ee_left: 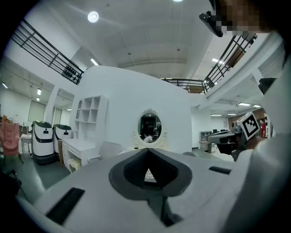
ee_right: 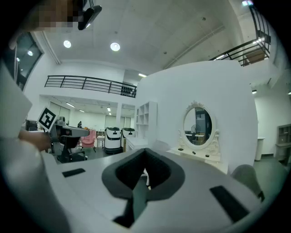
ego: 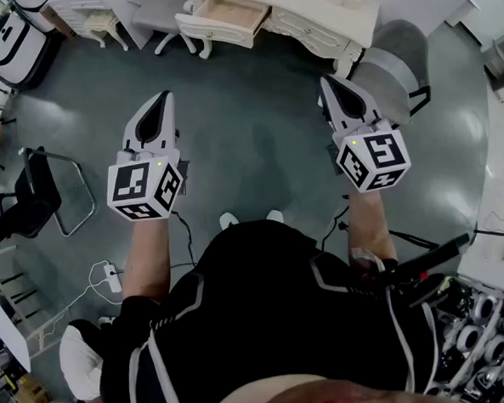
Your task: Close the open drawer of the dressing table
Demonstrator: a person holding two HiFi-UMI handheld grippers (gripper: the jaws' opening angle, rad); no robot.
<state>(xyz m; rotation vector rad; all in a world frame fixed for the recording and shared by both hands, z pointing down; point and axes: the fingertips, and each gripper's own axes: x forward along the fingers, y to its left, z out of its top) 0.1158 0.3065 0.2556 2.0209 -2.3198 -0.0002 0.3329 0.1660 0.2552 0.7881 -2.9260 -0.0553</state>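
The dressing table (ego: 331,28) is creamy white with curly legs. It has an oval mirror (ee_right: 197,126) on top. One drawer (ego: 230,12) is pulled out, and its inside is light brown wood.

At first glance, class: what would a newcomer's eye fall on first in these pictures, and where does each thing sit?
The two white grippers fill the middle of the head view: the left gripper and the right gripper, both with jaws together and empty, above a dark green floor. At the top edge stands the cream dressing table, its drawer pulled open. Its oval mirror faces both gripper views.
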